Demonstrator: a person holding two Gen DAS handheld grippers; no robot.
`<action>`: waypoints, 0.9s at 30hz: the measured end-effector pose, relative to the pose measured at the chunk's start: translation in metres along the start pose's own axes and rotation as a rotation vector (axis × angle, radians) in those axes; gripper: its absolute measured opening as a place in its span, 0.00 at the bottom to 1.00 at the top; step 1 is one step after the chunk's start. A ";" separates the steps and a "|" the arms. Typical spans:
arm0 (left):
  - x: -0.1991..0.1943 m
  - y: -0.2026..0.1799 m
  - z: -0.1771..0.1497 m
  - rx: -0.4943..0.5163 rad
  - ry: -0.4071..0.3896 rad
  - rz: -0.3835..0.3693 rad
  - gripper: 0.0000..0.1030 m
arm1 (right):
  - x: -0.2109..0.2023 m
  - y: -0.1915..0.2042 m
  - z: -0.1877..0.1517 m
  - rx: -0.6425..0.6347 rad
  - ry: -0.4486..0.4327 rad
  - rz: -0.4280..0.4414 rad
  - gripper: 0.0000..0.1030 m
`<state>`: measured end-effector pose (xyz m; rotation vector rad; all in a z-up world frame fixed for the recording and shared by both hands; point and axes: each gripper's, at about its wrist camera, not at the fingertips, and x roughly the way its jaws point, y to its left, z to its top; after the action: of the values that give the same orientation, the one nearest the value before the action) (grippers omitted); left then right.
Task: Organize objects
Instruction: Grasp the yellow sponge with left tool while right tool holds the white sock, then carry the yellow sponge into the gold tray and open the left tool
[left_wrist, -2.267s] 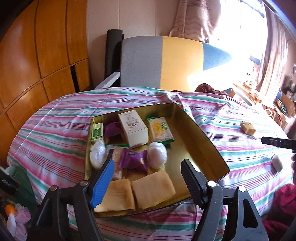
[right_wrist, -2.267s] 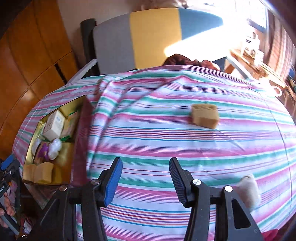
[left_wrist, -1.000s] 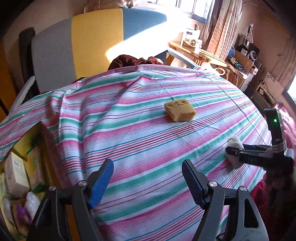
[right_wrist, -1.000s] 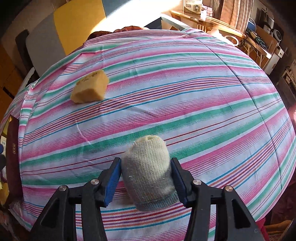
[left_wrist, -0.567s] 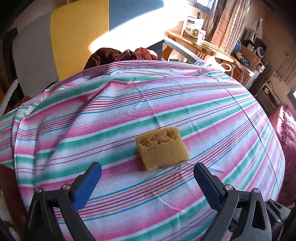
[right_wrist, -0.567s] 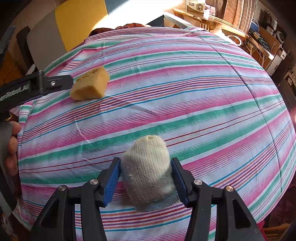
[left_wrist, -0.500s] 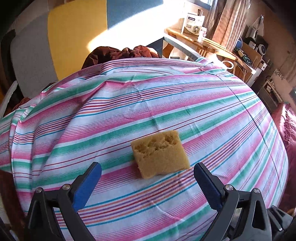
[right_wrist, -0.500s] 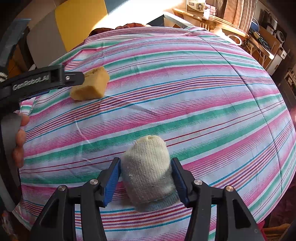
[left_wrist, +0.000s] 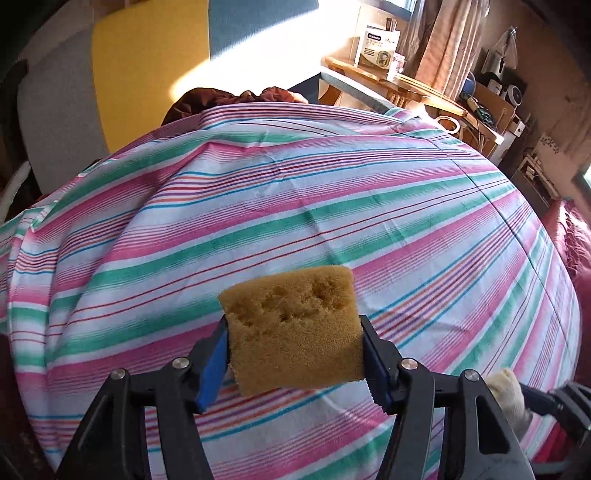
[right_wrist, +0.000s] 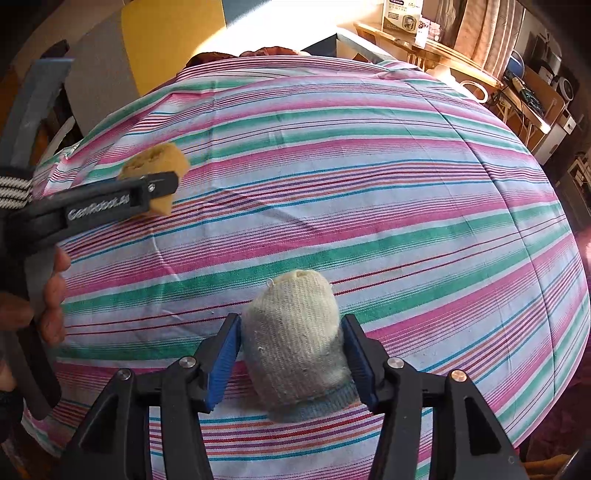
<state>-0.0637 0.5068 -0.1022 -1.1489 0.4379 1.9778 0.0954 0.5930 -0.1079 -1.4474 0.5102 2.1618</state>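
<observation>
Cloth (left_wrist: 332, 206) in pink, green and white stripes spreads bare from 9 to 3 o'clock, falling away at the desk's rounded edge. The left tongs (left_wrist: 293, 356) clamp a porous tan sponge (left_wrist: 295, 332) between both pads. The right tongs (right_wrist: 291, 350) squeeze a rolled, off-white knitted sock (right_wrist: 295, 343) with a blue cuff.

Bright sun from rear window (glare), fisheye-warped edges, sharp w/ dark corners.
</observation>
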 end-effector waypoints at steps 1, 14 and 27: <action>-0.008 0.006 -0.009 -0.004 -0.005 0.003 0.62 | 0.000 0.000 0.000 -0.003 -0.001 -0.003 0.54; -0.111 0.050 -0.107 -0.012 -0.141 0.118 0.63 | 0.018 -0.003 -0.003 -0.006 0.059 -0.081 0.52; -0.176 0.083 -0.149 -0.079 -0.230 0.135 0.63 | 0.017 -0.006 -0.002 0.001 0.042 -0.085 0.52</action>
<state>0.0058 0.2798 -0.0397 -0.9450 0.3265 2.2316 0.0944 0.5999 -0.1248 -1.4893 0.4563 2.0694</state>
